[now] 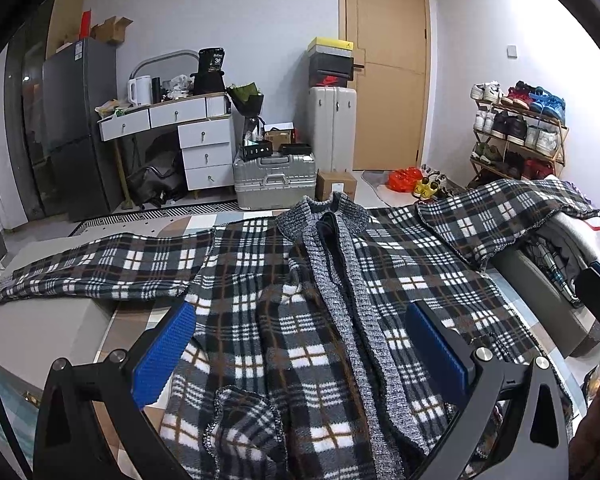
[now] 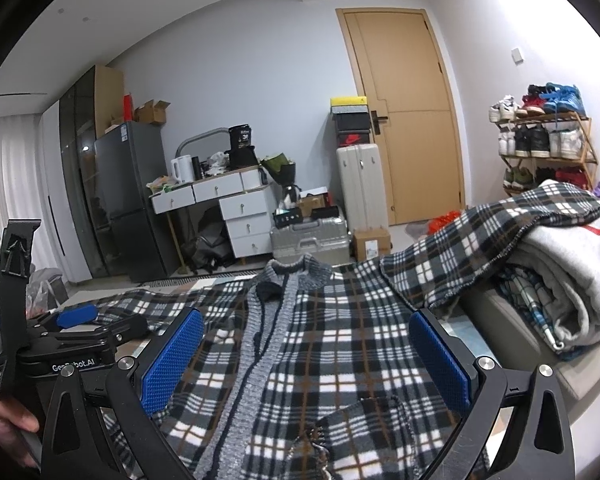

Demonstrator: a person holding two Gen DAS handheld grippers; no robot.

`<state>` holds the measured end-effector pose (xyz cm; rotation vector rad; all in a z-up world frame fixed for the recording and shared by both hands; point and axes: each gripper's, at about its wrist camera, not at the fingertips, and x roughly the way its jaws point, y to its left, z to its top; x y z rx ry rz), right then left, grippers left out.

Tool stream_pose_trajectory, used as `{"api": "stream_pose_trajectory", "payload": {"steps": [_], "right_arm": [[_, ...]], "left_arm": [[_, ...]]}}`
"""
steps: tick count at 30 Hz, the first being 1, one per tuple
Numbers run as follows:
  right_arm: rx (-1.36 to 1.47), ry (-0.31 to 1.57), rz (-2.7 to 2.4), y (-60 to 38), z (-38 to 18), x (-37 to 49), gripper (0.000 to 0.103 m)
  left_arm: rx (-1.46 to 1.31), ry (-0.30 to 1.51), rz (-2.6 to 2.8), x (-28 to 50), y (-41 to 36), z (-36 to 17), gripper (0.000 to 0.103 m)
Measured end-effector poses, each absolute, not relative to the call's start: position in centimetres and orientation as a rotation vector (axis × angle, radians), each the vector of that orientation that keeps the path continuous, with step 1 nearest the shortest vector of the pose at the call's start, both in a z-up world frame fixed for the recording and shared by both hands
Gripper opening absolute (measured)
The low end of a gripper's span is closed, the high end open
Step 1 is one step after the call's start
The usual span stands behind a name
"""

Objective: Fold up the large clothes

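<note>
A large plaid jacket (image 1: 300, 320) with a grey knitted collar and front band lies spread face up on a bed, collar away from me. Its left sleeve (image 1: 100, 268) stretches flat to the left. Its right sleeve (image 1: 508, 212) is draped over a pile of clothes. My left gripper (image 1: 300, 332) hovers open over the jacket's lower front with nothing between its blue pads. My right gripper (image 2: 306, 344) is also open above the same jacket (image 2: 320, 352), empty. The left gripper's body (image 2: 60, 344) shows at the left of the right wrist view, held by a hand.
A pile of folded clothes (image 2: 560, 276) sits at the right on the bed. Beyond the bed stand a silver case (image 1: 274, 178), a white suitcase (image 1: 332, 128), a desk with drawers (image 1: 180, 132), a fridge (image 1: 80, 120), a shoe rack (image 1: 520, 128) and a wooden door (image 1: 388, 64).
</note>
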<state>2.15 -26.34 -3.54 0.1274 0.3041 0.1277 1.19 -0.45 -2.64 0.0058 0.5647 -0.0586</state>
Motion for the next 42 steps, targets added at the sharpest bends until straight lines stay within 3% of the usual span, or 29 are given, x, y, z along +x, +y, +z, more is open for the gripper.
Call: {"api": "stream_pose_trajectory", "payload": {"steps": [18,25,29,35,40,42], "right_arm": [[0.232,0.366,0.120,-30.4,-4.0,5.3,0.103],[0.352,0.402,0.005,-43.1,0.3,8.2,0.103],[0.580,0.460,-0.201,-54.3,2.2,10.0,0.103],[0.862,0.524,-0.386,-68.1,1.2,11.8,0.103],[0.924,0.569,-0.474,-72.4,-0.2,13.2,0.103],[0.961,0.590,-0.484,-73.6,-0.9,14.0,0.096]], "left_arm": [[0.024,0.598,-0.094,2.7,-0.7,-4.1,0.102],[0.023,0.643,-0.134,3.7,-0.7,-4.9,0.102],[0.016,0.661,-0.137,4.3,-0.5,-5.2,0.102],[0.025,0.690,-0.132,5.1,-0.4,-5.9,0.102],[0.042,0.715,-0.124,5.3,-0.2,-6.4,0.102],[0.054,0.722,-0.118,5.3,-0.2,-6.5,0.102]]}}
